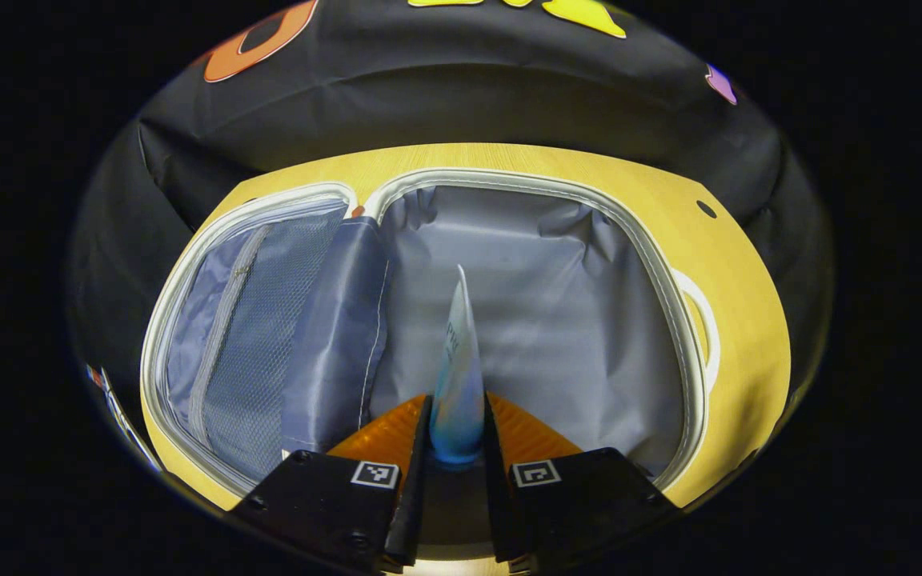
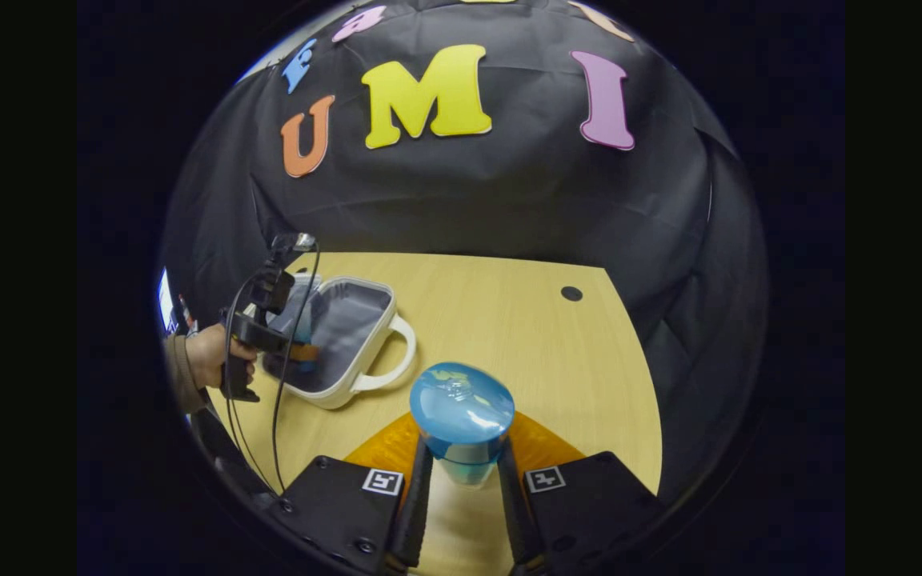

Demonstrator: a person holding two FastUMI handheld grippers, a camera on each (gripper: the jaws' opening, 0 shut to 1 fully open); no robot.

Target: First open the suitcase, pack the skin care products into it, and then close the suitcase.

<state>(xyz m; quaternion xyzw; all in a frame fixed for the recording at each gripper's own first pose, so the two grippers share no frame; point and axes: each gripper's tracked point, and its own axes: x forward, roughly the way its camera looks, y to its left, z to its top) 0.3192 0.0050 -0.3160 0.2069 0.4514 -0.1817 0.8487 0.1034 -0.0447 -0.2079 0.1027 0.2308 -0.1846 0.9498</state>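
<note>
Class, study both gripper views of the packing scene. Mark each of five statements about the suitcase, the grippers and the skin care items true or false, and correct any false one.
1. The suitcase lies open on the table. True.
2. The left gripper is empty. False: its fingers press on a blue-and-white tube, held over the suitcase's grey lining.
3. The right gripper holds a bottle with a blue cap. True.
4. The right gripper is over the open suitcase. False: the right gripper view shows the suitcase off to the left, with bare table beneath the bottle.
5. The suitcase's handle is black. False: it is white.
</note>
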